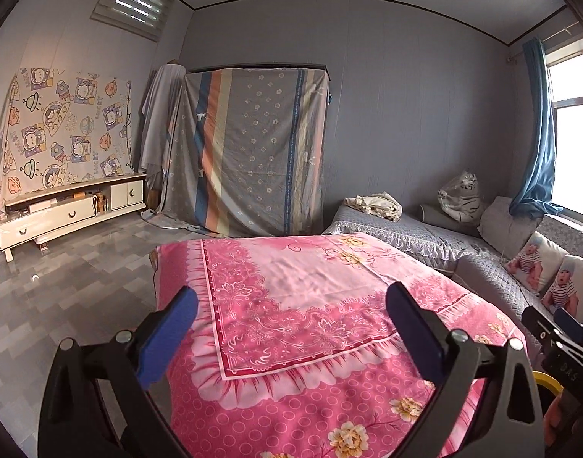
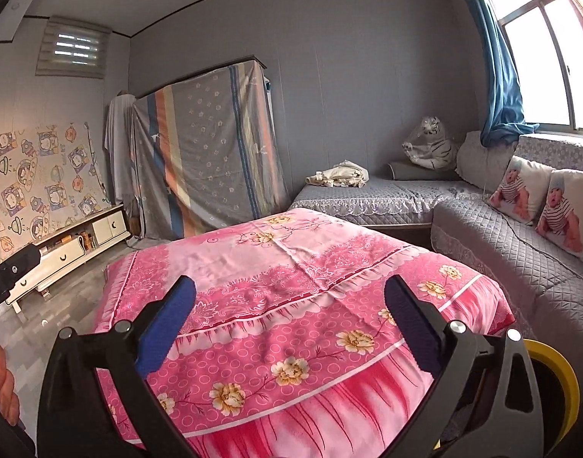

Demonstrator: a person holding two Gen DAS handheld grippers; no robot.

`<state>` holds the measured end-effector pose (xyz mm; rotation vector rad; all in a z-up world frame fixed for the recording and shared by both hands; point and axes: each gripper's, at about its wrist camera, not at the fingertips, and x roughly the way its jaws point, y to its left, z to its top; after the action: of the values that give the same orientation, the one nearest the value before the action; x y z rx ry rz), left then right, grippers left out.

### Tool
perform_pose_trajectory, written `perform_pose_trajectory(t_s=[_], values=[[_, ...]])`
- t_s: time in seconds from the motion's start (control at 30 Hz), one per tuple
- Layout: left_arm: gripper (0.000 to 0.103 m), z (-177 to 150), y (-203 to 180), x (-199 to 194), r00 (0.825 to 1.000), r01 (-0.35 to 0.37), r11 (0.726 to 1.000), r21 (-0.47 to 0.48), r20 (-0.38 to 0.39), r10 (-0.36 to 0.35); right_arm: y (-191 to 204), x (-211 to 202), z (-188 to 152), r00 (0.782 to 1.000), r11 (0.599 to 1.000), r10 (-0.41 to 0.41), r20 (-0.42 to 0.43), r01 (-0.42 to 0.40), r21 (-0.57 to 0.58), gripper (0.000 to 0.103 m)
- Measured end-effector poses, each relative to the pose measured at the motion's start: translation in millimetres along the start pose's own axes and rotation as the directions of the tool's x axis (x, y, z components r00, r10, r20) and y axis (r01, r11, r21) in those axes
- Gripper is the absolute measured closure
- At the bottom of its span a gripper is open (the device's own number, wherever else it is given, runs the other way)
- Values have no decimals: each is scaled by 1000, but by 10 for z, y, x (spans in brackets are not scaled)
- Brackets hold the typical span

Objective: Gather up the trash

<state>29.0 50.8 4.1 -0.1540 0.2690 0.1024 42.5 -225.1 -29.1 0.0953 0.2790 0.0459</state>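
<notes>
A: Trash cannot be made out anywhere in either wrist view; where it lies cannot be told from here. Nearest the lens, the left gripper (image 1: pixel 291 301) stands with its blue-padded jaws spread wide and nothing between them.

B: The right gripper (image 2: pixel 290 295) is the same, its jaws wide apart and bare, hanging over the near edge of the pink floral cloth (image 2: pixel 291 267).

A: That cloth covers a raised, table-like surface and drapes over its sides. At the lower right of the left view, part of the right gripper shows beside a yellow round object (image 1: pixel 545 381).

B: Beyond the cloth to the right, a grey quilted sofa (image 2: pixel 520 244) holds two cushions printed with babies (image 2: pixel 547 202).

A: Farther back on the sofa lie a crumpled cream cloth (image 1: pixel 375 204) and a plush white tiger (image 1: pixel 461 196).

B: On the left, a low white cabinet (image 1: pixel 70 212) stands against a cartoon-print sheet (image 1: pixel 66 129). At the far wall, a striped sheet (image 1: pixel 253 149) drapes a tall piece of furniture, with a blue curtain (image 2: pixel 501 76) at the window.
</notes>
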Motion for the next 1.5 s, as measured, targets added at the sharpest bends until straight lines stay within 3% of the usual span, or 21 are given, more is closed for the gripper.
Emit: perform_pose_trajectory(t_s=[0.37, 1.5], values=[[8, -47, -62, -75, 1000, -7, 1000, 23, 18, 7, -59, 62, -78, 1000, 1000, -23, -16, 23, 13, 8], [8, -72, -96, 2, 999, 39, 999, -3, -25, -39, -188, 194, -163, 997, 997, -8, -79, 14, 75, 8]])
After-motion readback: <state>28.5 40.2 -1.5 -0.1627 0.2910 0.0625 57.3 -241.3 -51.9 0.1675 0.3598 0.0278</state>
